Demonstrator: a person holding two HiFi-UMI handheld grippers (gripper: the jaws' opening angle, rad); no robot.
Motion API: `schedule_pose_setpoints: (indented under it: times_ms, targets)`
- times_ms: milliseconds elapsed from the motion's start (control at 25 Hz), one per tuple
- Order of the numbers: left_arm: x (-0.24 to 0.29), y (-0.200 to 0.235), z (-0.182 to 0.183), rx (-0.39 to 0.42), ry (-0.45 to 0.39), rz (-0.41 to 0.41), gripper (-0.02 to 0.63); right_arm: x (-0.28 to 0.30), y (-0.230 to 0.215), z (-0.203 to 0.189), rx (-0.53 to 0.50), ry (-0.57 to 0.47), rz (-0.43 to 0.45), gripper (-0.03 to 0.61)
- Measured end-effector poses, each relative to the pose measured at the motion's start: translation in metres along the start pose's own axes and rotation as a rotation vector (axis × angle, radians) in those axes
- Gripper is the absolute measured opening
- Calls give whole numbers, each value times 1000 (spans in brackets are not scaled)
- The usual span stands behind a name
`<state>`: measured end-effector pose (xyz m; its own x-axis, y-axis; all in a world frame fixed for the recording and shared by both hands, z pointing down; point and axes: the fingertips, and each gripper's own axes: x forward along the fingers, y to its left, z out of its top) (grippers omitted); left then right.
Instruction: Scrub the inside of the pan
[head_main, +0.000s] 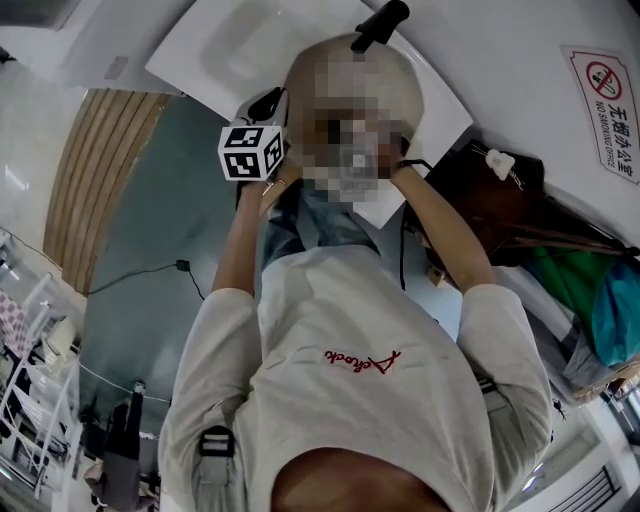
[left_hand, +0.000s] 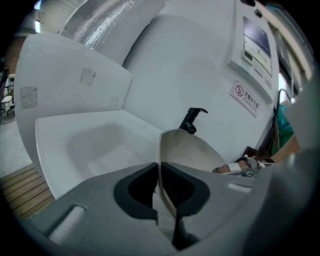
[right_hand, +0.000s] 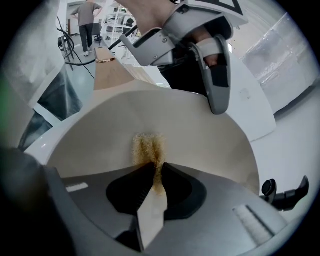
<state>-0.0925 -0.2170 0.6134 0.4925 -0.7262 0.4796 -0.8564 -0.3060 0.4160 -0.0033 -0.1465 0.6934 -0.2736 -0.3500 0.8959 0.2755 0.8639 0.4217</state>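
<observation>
The pan (right_hand: 150, 117) is cream inside and held tilted up on edge. My left gripper (left_hand: 159, 167) is shut on the pan's rim (left_hand: 161, 150), and the black handle (left_hand: 192, 120) sticks out beyond it. My right gripper (right_hand: 156, 170) is shut on a scrubber with golden bristles (right_hand: 147, 149), which press against the pan's inner face. The left gripper's fingers (right_hand: 216, 80) show clamped over the far rim. In the head view a mosaic patch covers the pan; only the handle (head_main: 380, 24) and the left gripper's marker cube (head_main: 250, 150) show.
A white sink basin (left_hand: 85, 145) lies below and behind the pan. A no-smoking sign (head_main: 612, 110) hangs on the wall. Dark and green bags (head_main: 570, 265) sit at the right. A wooden floor strip (head_main: 90, 170) and racks (head_main: 30, 390) are at the left, with a person (right_hand: 89, 22) far off.
</observation>
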Motion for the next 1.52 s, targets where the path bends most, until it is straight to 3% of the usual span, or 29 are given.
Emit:
schedule_pose_setpoints:
  times_ms: [360, 600, 920, 1520]
  targets:
    - [-2, -1, 0, 3, -3, 1, 25, -5, 1, 0, -8, 3, 4, 64]
    - [-2, 0, 0, -1, -7, 5, 25, -8, -42, -3, 25, -1, -96, 64]
    - [-1, -1, 0, 2, -9, 9, 25, -2, -93, -32, 68, 49, -156, 64]
    - [-2, 0, -1, 13, 0, 6, 25, 15, -130, -66, 106, 123, -219, 64]
